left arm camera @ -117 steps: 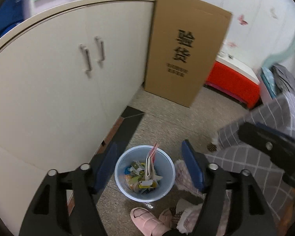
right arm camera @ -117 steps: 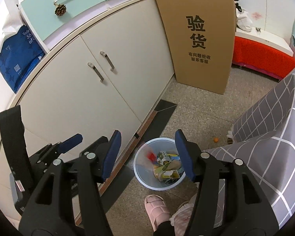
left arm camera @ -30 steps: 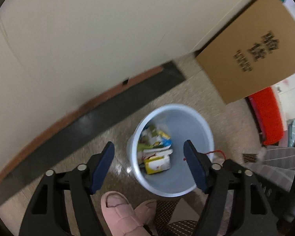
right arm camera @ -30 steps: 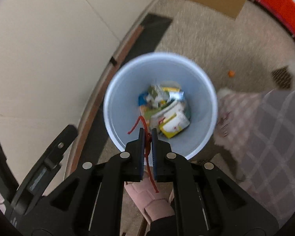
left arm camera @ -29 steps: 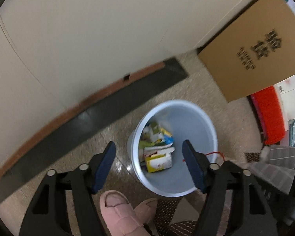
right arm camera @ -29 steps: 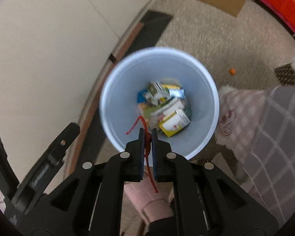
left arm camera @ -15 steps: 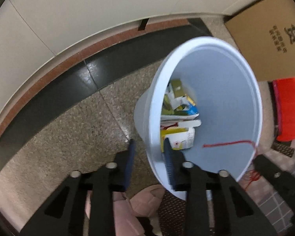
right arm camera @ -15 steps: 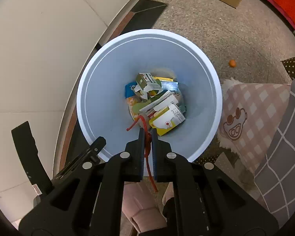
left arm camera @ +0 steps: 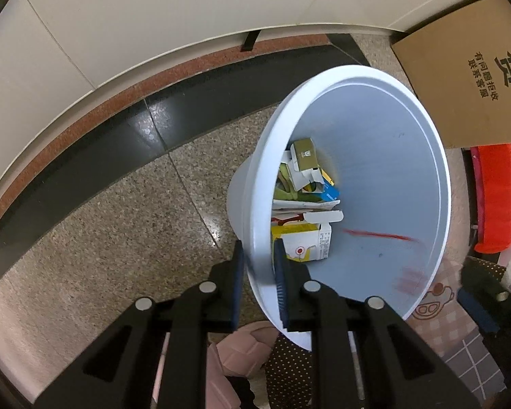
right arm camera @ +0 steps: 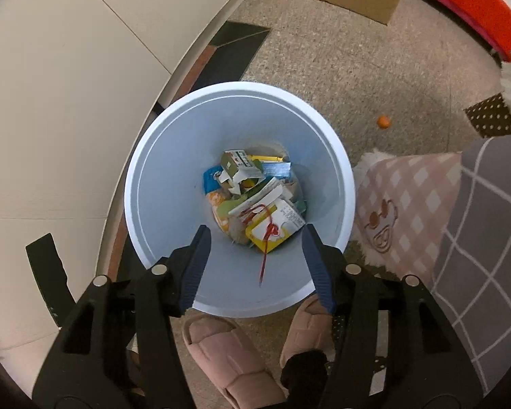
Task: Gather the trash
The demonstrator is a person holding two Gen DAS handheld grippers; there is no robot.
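A pale blue plastic bin [left arm camera: 385, 129] [right arm camera: 173, 177] stands on the speckled floor, with cartons and wrappers [right arm camera: 255, 201] [left arm camera: 303, 204] at its bottom. My left gripper [left arm camera: 258, 272] is shut on the bin's near rim, one finger outside and one inside the wall. My right gripper [right arm camera: 255, 255] is open above the bin's mouth. A red string [right arm camera: 265, 231] lies on the trash inside, blurred in the left wrist view [left arm camera: 374, 235].
A cream cabinet [right arm camera: 51, 85] with a dark plinth [left arm camera: 85, 156] runs along the left. A cardboard box [left arm camera: 466, 54] and a red bench [right arm camera: 473, 3] are behind. Pink slippers [right arm camera: 228, 354], grey checked fabric [right arm camera: 487, 238] and a small orange ball [right arm camera: 384, 121] are around the bin.
My right gripper opened and let go of the red string, which dropped into the bin. My left gripper closed further on the bin's rim.
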